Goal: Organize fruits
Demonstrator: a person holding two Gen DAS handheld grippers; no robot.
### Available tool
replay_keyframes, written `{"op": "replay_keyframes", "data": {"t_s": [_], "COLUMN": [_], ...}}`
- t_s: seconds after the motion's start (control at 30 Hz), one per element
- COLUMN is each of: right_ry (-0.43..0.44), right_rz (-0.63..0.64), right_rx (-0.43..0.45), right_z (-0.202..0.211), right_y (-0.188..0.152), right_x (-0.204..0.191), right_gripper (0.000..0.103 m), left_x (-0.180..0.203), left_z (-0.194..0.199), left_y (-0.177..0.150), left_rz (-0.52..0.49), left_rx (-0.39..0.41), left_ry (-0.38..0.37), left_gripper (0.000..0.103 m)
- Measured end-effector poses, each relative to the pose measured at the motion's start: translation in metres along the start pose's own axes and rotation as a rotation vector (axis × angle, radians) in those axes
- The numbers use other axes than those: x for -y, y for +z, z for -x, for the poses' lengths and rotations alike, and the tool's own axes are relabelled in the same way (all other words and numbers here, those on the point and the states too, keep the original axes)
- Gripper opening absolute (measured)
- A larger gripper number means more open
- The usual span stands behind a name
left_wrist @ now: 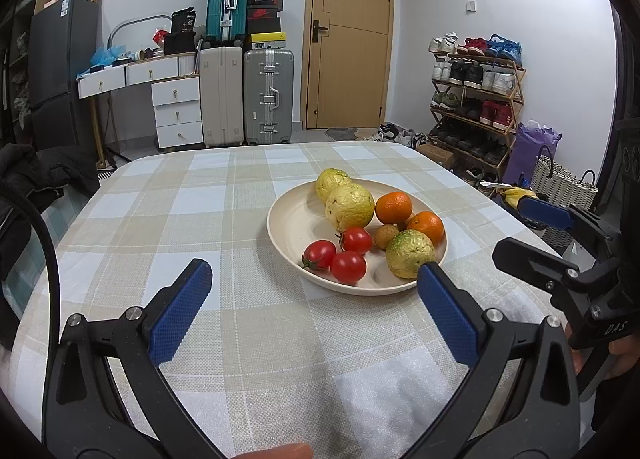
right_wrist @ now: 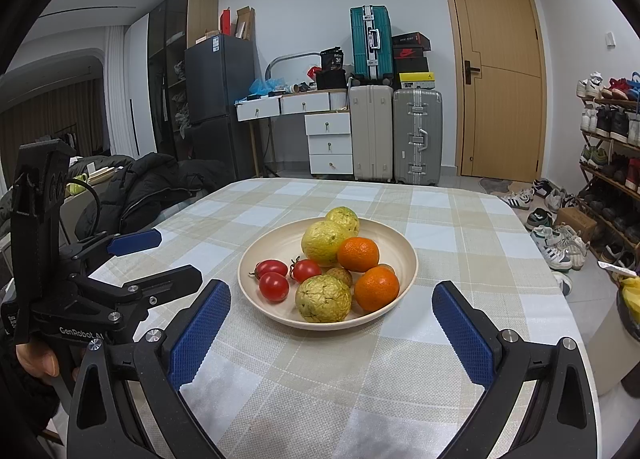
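A cream plate [left_wrist: 288,219] [right_wrist: 272,243] sits on the checked tablecloth. It holds three red tomatoes [left_wrist: 348,266] [right_wrist: 274,286], three bumpy yellow-green fruits [left_wrist: 349,206] [right_wrist: 323,298], two oranges [left_wrist: 393,207] [right_wrist: 376,287] and small brown fruits [left_wrist: 385,235] [right_wrist: 341,275]. My left gripper [left_wrist: 314,271] is open and empty, just short of the plate's near rim. It also shows in the right wrist view [right_wrist: 178,255], left of the plate. My right gripper [right_wrist: 330,287] is open and empty in front of the plate. In the left wrist view it [left_wrist: 510,229] hovers right of the plate.
The table [left_wrist: 160,219] has rounded edges. A black jacket [right_wrist: 152,183] lies on a seat to its left. Suitcases [left_wrist: 248,95], white drawers [left_wrist: 176,111] and a wooden door [left_wrist: 348,35] stand behind. A shoe rack [left_wrist: 476,99] and a woven basket [left_wrist: 560,183] stand at the right.
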State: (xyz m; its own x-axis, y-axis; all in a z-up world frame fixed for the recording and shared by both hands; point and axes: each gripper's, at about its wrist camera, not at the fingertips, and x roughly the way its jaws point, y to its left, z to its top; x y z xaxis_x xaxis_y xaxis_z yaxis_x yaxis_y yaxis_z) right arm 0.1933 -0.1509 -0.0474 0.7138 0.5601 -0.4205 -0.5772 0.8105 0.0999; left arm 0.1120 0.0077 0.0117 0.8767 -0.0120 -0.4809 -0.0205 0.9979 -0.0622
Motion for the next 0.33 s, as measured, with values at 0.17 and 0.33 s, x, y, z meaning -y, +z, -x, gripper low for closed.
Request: {"op": "replay_keyframes", "data": {"t_s": [0.17,0.33], "right_ry": [-0.001,0.0], "right_rz": [0.001,0.001], "right_rx": [0.0,0.0], "right_z": [0.0,0.0], "right_y": [0.0,0.0], "right_x": [-0.0001,-0.0003], "right_gripper": [0.103,0.103], "left_x": [-0.0002,-0.0001], "left_z": [0.0,-0.0006], "left_y": [0.0001,0.0], "left_rz": [0.004,0.002], "left_rx": [-0.001,-0.001], "left_ry": [0.0,0.0], "left_gripper": [0.103,0.103]}}
